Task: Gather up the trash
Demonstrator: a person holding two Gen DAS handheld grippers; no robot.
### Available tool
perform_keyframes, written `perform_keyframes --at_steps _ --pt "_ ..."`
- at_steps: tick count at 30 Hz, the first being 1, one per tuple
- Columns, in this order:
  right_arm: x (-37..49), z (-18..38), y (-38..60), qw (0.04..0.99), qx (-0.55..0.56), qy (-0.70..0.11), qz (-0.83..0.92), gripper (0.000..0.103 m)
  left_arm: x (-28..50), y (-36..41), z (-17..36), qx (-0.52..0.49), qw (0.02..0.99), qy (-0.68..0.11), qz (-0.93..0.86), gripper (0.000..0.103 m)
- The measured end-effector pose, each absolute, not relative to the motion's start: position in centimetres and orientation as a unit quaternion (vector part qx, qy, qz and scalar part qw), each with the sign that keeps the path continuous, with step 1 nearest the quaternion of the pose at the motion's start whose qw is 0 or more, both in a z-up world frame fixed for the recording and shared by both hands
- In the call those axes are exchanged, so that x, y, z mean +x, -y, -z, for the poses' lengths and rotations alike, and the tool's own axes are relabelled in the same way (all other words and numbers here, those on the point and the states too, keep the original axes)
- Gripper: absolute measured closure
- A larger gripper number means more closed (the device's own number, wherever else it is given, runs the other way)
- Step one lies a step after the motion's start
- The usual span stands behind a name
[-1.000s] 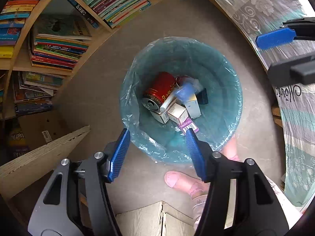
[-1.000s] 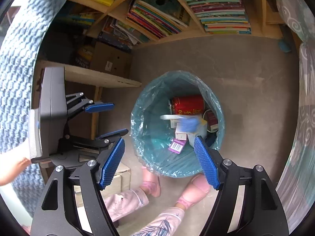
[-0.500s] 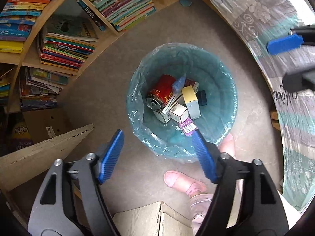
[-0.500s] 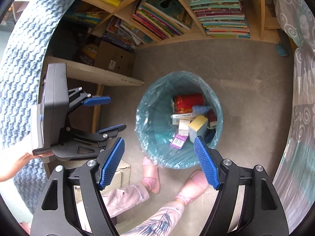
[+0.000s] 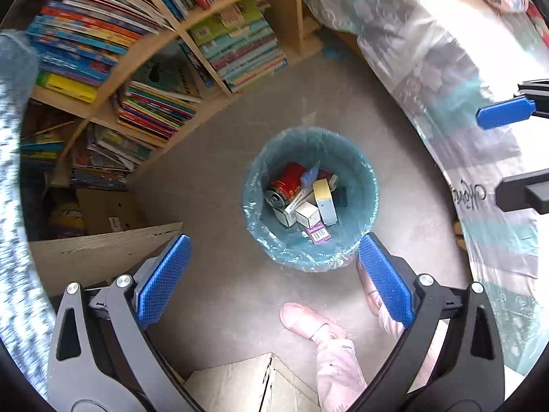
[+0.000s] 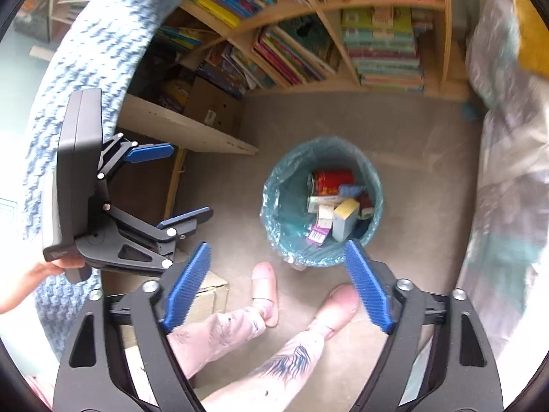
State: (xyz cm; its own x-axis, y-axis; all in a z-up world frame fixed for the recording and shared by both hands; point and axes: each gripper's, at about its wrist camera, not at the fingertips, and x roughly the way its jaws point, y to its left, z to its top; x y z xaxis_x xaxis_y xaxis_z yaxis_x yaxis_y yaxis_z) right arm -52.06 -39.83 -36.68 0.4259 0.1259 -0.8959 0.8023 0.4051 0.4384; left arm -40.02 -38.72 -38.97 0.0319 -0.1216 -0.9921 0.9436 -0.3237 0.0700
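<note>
A trash bin (image 5: 360, 185) (image 6: 281, 202) lined with a teal plastic bag stands on the grey floor. Inside lie a red can (image 5: 286, 182) (image 6: 331, 180), a yellow-topped box (image 5: 324, 199) (image 6: 345, 218), several small white cartons and a purple-labelled scrap (image 5: 319, 233). My left gripper (image 5: 272, 276) hangs high above the bin, pointing down, jaws opening wide with nothing between them. My right gripper (image 6: 278, 281) is also well above the bin, jaws opening and empty. Each gripper shows at the edge of the other's view: the left gripper (image 6: 171, 185) at the left, the right gripper (image 5: 507, 151) at the right.
Wooden bookshelves (image 5: 137, 79) packed with books rise behind the bin. A bed with a patterned cover (image 5: 480, 137) runs along the right. A wooden board (image 5: 103, 247) and cardboard boxes (image 5: 260, 384) lie at the left and near. The person's slippered feet (image 6: 264, 288) stand just before the bin.
Both grippers rose away from the bin, which now looks smaller. Their jaws spread wider. A yellow-topped box and blue scrap dropped and settled into the bin.
</note>
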Motion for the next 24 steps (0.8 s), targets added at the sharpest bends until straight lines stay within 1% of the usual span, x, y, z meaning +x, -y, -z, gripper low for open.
perform_keyframes --at_steps 3,5,7,9,12,19,24 --pt "-51.8 33.4 40.2 0.695 0.472 -0.475 0.262 0.012 -39.6 38.4 35.7 0.55 0.463 -0.368 0.589 0.007" --pt "-51.7 31.7 40.4 0.693 0.473 -0.473 0.27 0.012 -39.4 38.2 34.0 0.548 0.47 -0.365 0.588 0.007" --pt "-51.5 30.3 40.7 0.694 0.479 -0.465 0.269 0.011 -39.1 37.9 32.0 0.543 0.482 -0.36 0.586 0.007" --pt "-51.4 29.2 40.8 0.695 0.486 -0.458 0.265 0.008 -38.8 37.7 30.5 0.537 0.486 -0.365 0.585 0.007" --pt "-51.2 27.6 40.9 0.695 0.495 -0.451 0.261 0.008 -38.4 37.1 28.2 0.53 0.494 -0.364 0.585 0.007" --pt "-50.6 23.7 40.5 0.714 0.471 -0.442 0.27 0.008 -37.9 35.9 24.8 0.516 0.51 -0.371 0.579 0.007" --pt "-50.5 21.6 40.4 0.713 0.462 -0.451 0.273 0.008 -37.7 35.3 22.3 0.493 0.514 -0.397 0.579 0.007"
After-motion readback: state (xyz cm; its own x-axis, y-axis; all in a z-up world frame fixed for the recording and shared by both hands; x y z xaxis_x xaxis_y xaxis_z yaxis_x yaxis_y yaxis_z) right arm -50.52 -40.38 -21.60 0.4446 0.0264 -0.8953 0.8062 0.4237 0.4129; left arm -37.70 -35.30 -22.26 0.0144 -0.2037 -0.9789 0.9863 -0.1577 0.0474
